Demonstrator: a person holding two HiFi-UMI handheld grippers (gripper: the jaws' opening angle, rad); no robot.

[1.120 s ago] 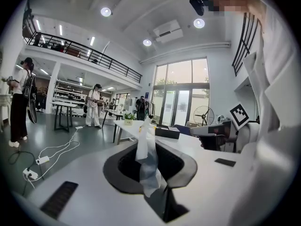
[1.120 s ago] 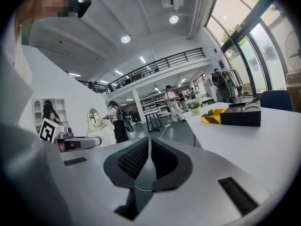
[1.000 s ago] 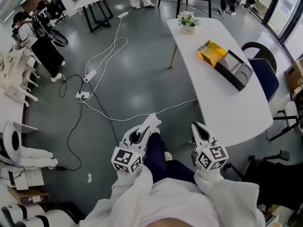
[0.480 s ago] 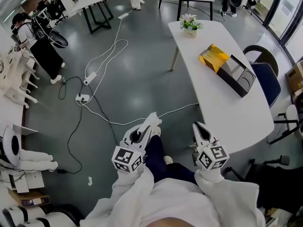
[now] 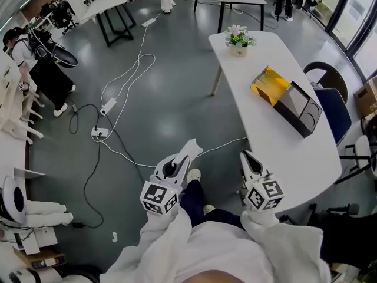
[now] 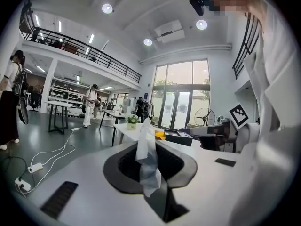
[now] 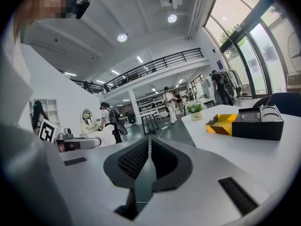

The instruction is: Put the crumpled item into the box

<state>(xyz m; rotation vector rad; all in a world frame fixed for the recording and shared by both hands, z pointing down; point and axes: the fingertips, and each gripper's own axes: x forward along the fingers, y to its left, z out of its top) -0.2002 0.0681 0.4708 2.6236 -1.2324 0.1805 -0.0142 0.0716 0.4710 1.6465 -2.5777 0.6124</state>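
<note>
Tabletop and box at 2 o'clock slide closer, so drop-off's coming: left hand-held gripper pinches the crumpled item, right hand-held gripper clenched empty.

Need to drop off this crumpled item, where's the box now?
Head view, upper right: the box lies on the white table, its yellow end toward the flower pot, ahead of the right claw.

Right gripper: jaws together, nothing between them. To the right, white table carrying black-and-yellow box; potted flowers at far end.
</note>
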